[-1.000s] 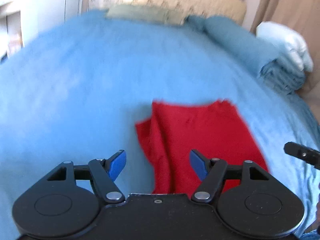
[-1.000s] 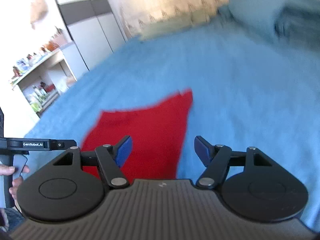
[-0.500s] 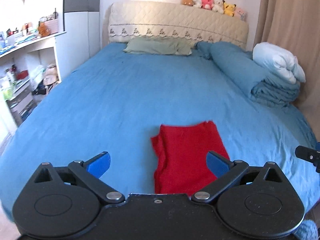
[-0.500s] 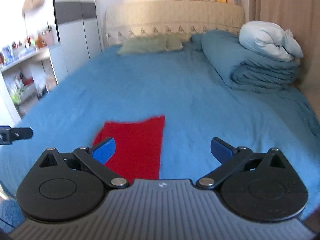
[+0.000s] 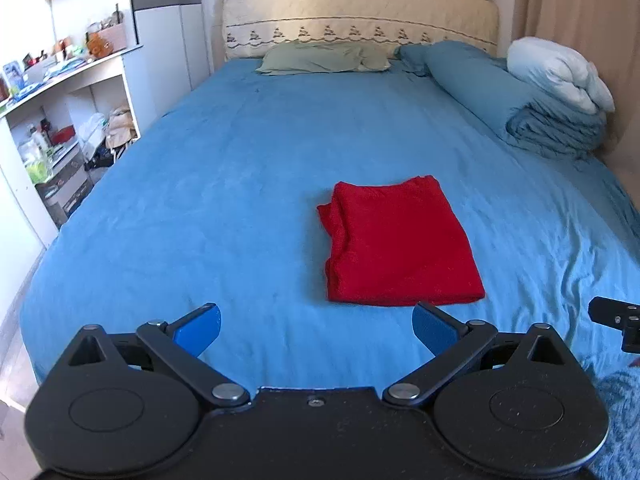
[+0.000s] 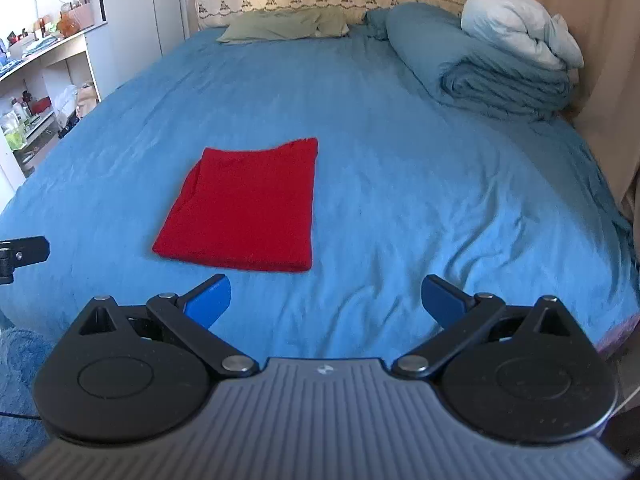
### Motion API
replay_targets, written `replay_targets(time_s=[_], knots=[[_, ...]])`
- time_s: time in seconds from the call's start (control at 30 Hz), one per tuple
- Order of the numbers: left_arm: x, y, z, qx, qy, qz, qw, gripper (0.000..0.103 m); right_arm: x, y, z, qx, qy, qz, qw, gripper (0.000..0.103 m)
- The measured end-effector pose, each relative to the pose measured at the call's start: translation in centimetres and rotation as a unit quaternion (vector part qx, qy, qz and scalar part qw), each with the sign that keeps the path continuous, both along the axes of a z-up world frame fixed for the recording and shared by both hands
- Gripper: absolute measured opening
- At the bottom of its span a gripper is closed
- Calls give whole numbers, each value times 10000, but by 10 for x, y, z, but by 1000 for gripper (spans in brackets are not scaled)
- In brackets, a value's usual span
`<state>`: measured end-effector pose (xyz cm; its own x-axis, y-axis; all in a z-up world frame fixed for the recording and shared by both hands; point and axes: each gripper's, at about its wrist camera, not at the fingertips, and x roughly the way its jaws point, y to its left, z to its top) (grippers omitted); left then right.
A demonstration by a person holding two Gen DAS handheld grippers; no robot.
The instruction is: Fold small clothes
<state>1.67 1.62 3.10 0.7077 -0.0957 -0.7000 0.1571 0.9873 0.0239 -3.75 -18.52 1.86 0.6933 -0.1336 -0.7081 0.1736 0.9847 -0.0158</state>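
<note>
A red garment [image 5: 396, 240] lies folded into a flat rectangle on the blue bed sheet [image 5: 240, 184], near the foot of the bed. It also shows in the right wrist view [image 6: 248, 206], ahead and to the left. My left gripper [image 5: 316, 330] is open and empty, held back from the garment's near edge. My right gripper [image 6: 324, 298] is open and empty, back from the garment and to its right. Neither gripper touches the cloth.
A green pillow [image 5: 324, 62] lies at the headboard. A folded blue duvet with a white one on top [image 5: 548, 96] sits along the bed's right side. White shelves with clutter [image 5: 52, 120] stand left of the bed. A beige curtain [image 6: 600, 40] hangs at the right.
Both grippers have pulled back and up from the red garment and opened wider. The garment stays folded on the bed.
</note>
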Motion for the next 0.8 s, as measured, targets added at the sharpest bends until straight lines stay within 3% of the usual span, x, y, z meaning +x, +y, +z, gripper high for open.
replay_targets(time_s=[0.8], knots=[[-5,-3,-1,8,-37,-99,9999,103,-4,-7,-5,52,14,-168,9998,103]])
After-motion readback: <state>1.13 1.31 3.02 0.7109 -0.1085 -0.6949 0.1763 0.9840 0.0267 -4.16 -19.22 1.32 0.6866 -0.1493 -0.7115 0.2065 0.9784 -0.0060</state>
